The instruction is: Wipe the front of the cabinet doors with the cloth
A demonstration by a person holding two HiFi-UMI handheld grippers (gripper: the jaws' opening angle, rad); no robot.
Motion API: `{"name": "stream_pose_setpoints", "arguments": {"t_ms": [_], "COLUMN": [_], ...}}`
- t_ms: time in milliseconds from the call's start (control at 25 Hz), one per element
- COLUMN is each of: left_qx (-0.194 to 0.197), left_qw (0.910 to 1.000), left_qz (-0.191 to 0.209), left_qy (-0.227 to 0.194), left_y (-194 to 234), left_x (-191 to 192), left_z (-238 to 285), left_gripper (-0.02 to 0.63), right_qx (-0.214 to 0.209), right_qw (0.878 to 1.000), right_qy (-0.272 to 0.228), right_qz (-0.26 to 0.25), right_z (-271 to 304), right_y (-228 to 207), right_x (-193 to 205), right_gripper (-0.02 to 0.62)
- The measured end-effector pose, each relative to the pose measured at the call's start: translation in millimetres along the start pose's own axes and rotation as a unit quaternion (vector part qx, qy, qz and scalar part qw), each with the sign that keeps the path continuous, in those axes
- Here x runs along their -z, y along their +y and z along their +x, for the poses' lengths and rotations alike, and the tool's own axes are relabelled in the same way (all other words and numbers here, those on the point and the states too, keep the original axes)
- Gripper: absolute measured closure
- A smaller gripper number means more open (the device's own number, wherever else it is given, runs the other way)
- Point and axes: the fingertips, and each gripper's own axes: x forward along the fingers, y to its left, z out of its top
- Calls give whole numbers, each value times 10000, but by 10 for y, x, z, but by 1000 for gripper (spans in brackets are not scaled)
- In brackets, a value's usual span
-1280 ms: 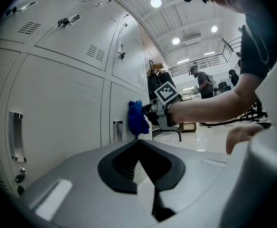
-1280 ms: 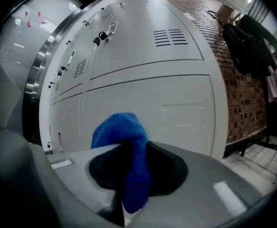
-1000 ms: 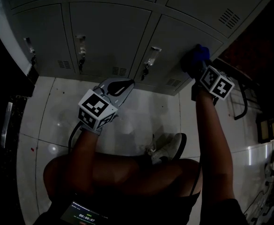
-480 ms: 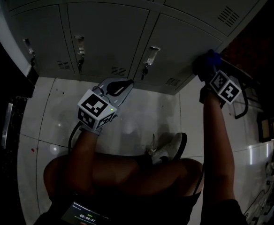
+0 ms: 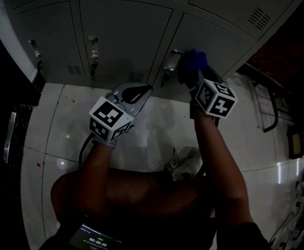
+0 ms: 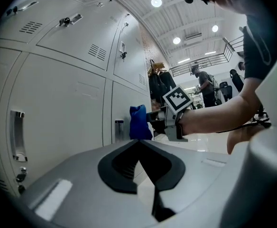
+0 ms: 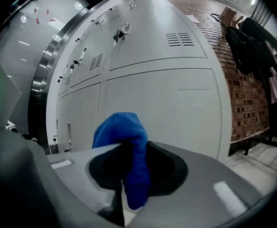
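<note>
Cloth (image 7: 121, 127) in right claw (image 7: 130, 148), left claw (image 6: 138, 144) closed

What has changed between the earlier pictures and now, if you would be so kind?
The right gripper, shut on the blue cloth, swept left across the cabinet door, from its right edge to just beside the handle. Nothing was taken up or let go. The left gripper stayed shut and empty, held off the cabinet above the floor.

Grey left gripper (image 5: 139, 91) and right gripper (image 5: 192, 76), black-and-white marker cubes (image 5: 109, 120), dark top (image 6: 259, 42)
</note>
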Motion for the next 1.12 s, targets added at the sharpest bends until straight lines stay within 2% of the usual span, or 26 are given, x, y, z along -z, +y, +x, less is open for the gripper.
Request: {"name": "stream_pose_setpoints", "arguments": {"t_ms": [240, 480, 680, 840, 1120], "left_qx": [-25, -13, 6, 4, 26], "left_qw": [10000, 9999, 10000, 10000, 10000], "left_qz": [-49, -66, -53, -42, -14], "left_qy": [-64, -89, -59, -26, 16], "left_y": [20, 26, 9, 11, -6], "left_x": [-21, -28, -8, 8, 24], "left_z": [-10, -16, -12, -9, 8], "left_gripper": [606, 606, 606, 606, 606], "right_qx": [-446, -512, -461, -320, -4], "right_qw": [9989, 9982, 9984, 9989, 9991], "right_qy": [168, 281, 295, 345, 427], "right_qz": [-14, -92, -131, 47, 64], "right_z": [365, 519, 479, 421, 260], "right_y": [617, 707, 553, 279, -233], "right_x": [114, 133, 146, 174, 229], "right_gripper": [518, 518, 518, 518, 518]}}
